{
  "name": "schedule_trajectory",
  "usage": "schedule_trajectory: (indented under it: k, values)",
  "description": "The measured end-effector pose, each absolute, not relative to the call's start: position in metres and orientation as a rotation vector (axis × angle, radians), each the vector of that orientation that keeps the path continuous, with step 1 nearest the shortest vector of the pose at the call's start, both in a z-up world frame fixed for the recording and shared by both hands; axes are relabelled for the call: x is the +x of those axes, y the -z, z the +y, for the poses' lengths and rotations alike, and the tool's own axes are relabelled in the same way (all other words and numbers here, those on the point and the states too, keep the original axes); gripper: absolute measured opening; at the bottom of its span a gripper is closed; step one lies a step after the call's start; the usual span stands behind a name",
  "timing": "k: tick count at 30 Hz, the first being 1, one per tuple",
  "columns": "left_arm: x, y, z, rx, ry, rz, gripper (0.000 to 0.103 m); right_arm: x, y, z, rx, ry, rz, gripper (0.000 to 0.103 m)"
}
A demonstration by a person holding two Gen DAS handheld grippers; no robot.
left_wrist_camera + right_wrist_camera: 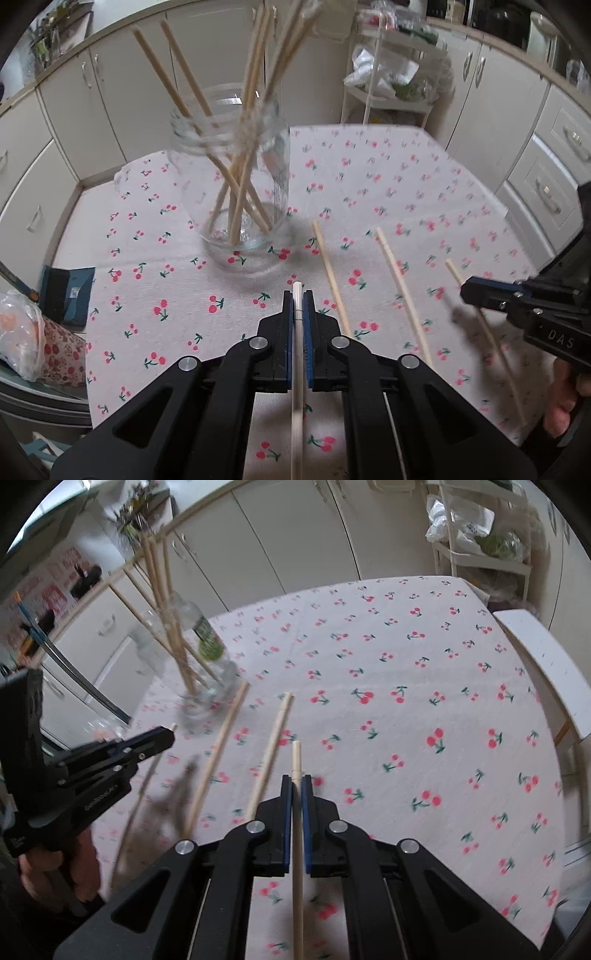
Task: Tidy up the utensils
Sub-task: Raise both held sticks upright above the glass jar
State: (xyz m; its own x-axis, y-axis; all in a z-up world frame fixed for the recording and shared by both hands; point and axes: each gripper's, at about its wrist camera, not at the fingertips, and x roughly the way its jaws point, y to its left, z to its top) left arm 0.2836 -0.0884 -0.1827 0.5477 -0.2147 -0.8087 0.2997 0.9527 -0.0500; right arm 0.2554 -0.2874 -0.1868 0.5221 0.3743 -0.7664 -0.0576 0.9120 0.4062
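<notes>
On the table: a cloth with red cherries [369, 177] covers the top, and all the task's things stand or lie on it.
Glass jar: the glass jar [236, 177] stands upright toward the far left part of the cloth and holds a bundle of wooden chopsticks [255, 74] that lean and cross inside it, their tops rising out of the mouth.
Left gripper: the left gripper [298, 295] has its blue pads pressed closed on a pale chopstick with a silver tip [297, 306], which runs straight along the fingers and points toward the jar.
Right gripper: the right gripper [295, 779] is closed almost fully on a plain wooden chopstick [296, 760], whose end sticks out a little past the fingertips.
Loose chopsticks: two loose chopsticks [332, 277] lie side by side on the cloth, between the two grippers and near the jar.
Background: white cabinets [92, 110] run behind the table, and a white shelf cart [388, 74] with bags stands at the far side.
</notes>
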Motion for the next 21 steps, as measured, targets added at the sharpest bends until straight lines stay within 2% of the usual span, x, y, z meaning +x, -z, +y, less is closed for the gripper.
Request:
schedule_trajectory:
  k: [12,21]
  values:
    - [0.264,0.081,-0.045,-0.122,0.338,0.671,0.005,0.236,0.095,-0.266,0.417,-0.260,0.586,0.006]
    - [0.301,0.031,-0.017,-0.315,0.300,0.458,0.005,0.252,0.053,-0.256,0.398,-0.200,0.344,0.006]
